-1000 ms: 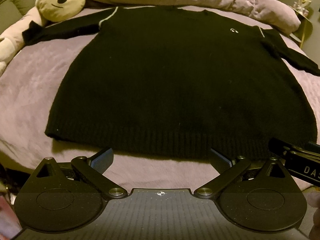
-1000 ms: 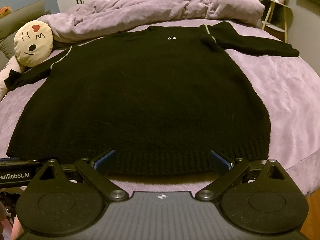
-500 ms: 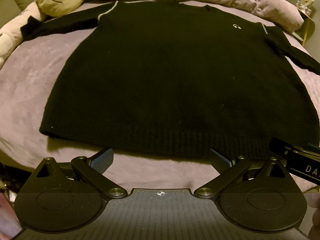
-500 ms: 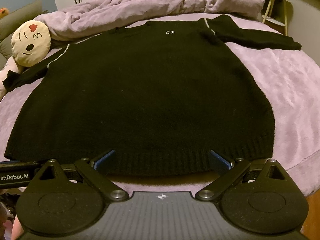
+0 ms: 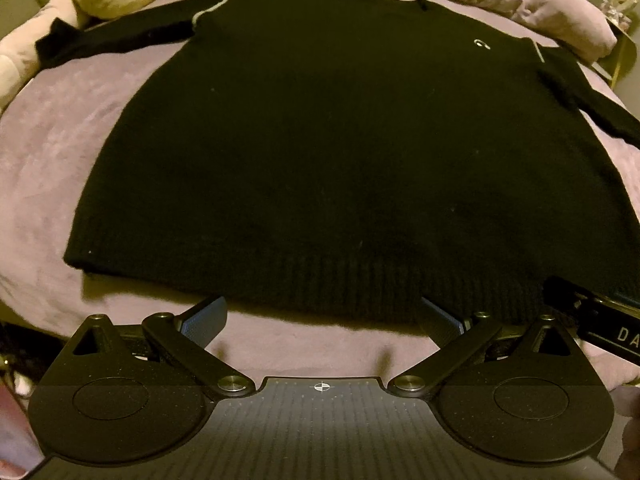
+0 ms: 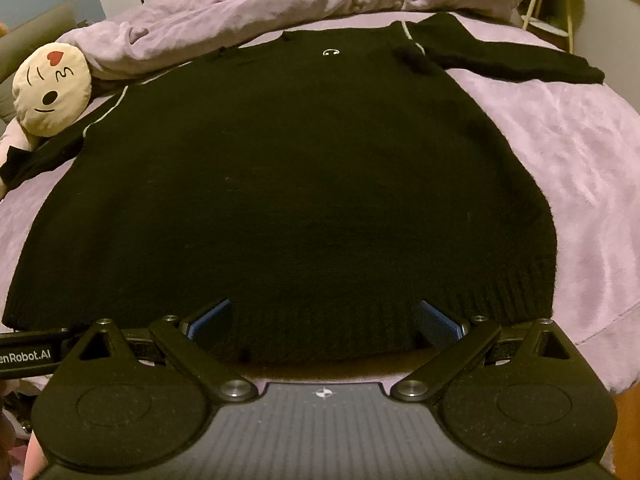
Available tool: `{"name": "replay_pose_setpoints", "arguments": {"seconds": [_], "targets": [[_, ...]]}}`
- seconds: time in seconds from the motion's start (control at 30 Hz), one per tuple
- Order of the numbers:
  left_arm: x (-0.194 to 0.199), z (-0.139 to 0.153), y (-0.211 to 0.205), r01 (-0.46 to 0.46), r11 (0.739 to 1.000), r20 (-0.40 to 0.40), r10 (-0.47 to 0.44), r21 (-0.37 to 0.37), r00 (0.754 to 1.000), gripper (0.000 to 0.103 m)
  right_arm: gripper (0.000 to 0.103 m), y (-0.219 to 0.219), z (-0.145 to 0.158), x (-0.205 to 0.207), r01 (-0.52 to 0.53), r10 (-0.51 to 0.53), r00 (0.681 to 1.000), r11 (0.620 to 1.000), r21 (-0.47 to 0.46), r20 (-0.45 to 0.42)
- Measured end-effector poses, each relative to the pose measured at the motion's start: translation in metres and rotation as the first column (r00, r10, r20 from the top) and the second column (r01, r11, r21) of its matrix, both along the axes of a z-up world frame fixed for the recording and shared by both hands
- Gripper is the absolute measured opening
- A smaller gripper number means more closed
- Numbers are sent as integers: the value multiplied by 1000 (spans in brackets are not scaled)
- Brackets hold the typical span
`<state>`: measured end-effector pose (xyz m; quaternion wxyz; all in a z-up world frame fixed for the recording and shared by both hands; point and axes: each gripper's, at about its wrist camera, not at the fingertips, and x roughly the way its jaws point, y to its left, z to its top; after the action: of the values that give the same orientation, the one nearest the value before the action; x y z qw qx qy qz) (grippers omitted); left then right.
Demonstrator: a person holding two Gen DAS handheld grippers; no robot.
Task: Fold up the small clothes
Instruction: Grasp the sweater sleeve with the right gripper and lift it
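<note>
Black knit sweater (image 5: 352, 152) lies flat and face up on the bed (image 5: 52, 168), which has a lilac cover, its ribbed hem toward the cameras and both sleeves stretched out toward 9 and 3 o'clock. In the left wrist view the left gripper (image 5: 322, 320) hovers just short of the hem, fingers (image 5: 206, 320) spread wide and holding nothing; the right gripper's dark body pokes in at 4 o'clock. In the right wrist view the right gripper (image 6: 324, 320) sits at the hem itself, its blue-padded fingers (image 6: 438, 322) spread apart with the ribbed edge lying between them, not pinched. A cream plush toy (image 6: 50, 90) with a winking face rests at 10 o'clock, against the left sleeve. A rumpled lilac duvet (image 6: 280, 12) is bunched along the far side at 12 o'clock, beyond the collar.
</note>
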<state>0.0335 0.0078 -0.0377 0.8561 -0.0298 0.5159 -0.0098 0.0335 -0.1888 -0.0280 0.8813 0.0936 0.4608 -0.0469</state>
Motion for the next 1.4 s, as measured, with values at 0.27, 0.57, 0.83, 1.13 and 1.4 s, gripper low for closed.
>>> {"name": "replay_pose_setpoints", "arguments": {"seconds": [0.27,0.57,0.83,1.13,1.4], "targets": [[12,-1,-4,1,1000,-6,-1,3,1000,103,99,-12,-4,11,20,-20,1000,999,29,4],[31,2,-16,4,1000,-14,-4,2,1000,103,99,-34,-10,30,61,-60,998,996,57,-12],[71,7,-19,-44,998,8,44,-34,999,103,99,-61,-29,50,99,-94,994,990,102,-52],[131,0,-16,-166,979,22,169,-115,985,103,99,-89,-47,45,-74,71,997,974,216,20],[177,-7,-31,-123,991,75,126,-47,989,103,99,-219,-1,65,4,-111,969,901,434,221]]}}
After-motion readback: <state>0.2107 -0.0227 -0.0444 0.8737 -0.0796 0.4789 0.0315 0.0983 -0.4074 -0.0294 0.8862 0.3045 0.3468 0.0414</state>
